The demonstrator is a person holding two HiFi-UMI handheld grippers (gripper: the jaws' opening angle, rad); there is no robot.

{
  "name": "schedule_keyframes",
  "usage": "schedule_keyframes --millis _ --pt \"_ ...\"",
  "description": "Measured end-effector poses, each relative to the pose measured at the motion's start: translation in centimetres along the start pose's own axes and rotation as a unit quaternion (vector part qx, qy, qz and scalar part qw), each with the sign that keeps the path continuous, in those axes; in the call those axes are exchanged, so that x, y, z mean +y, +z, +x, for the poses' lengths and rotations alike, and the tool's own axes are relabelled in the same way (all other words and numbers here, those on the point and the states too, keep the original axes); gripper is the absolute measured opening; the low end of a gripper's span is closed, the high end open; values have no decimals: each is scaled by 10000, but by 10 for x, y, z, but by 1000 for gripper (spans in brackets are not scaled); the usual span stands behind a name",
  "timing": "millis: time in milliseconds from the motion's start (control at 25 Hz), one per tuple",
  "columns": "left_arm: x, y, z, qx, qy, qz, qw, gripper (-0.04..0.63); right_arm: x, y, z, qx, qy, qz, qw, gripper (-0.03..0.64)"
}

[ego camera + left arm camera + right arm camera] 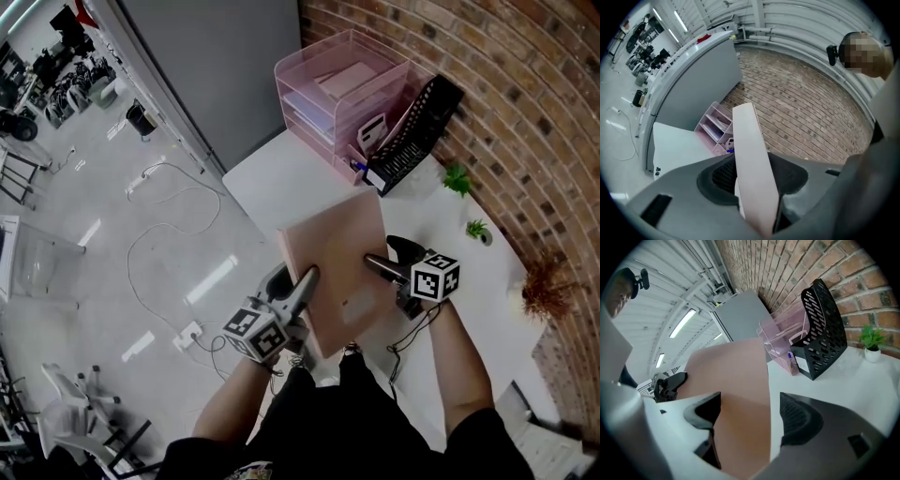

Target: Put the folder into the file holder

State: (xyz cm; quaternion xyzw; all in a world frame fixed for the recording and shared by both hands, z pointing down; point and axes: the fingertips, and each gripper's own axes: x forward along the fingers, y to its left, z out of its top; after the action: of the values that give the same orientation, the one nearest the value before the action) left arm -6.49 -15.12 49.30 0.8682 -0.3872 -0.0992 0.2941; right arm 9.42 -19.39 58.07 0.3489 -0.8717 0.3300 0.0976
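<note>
A flat pink folder point(337, 262) is held up above the white table point(272, 183), tilted. My left gripper point(305, 281) is shut on its left edge. In the left gripper view the folder point(752, 159) runs edge-on between the jaws of that gripper point(757, 176). My right gripper point(386, 258) is at the folder's right side, jaws wide open. In the right gripper view the folder point(736, 394) lies between the jaws of this gripper point(750, 416), with a gap to the right one. The black perforated file holder point(412, 136) point(825, 329) stands at the table's far end by the brick wall.
A pink stacked letter tray point(328, 94) point(785, 338) point(715, 129) stands left of the file holder. Two small green plants point(457, 178) point(478, 230) and a dried plant point(544, 286) line the wall. Left of the table the floor has cables and a socket strip point(187, 333).
</note>
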Motion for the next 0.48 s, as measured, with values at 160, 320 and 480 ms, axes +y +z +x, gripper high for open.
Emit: schedule_keyframes --millis 160,320,480 --pt "-16 7 2 30 -247 325 9992 187 7 15 -7 -112 67 -139 9998 400" --pt "-29 16 4 30 -458 659 9968 189 16 26 -12 -192 131 -297 9993 364" --pt "-39 23 2 68 -610 874 9943 184 23 40 -18 -456 27 -390 9982 353"
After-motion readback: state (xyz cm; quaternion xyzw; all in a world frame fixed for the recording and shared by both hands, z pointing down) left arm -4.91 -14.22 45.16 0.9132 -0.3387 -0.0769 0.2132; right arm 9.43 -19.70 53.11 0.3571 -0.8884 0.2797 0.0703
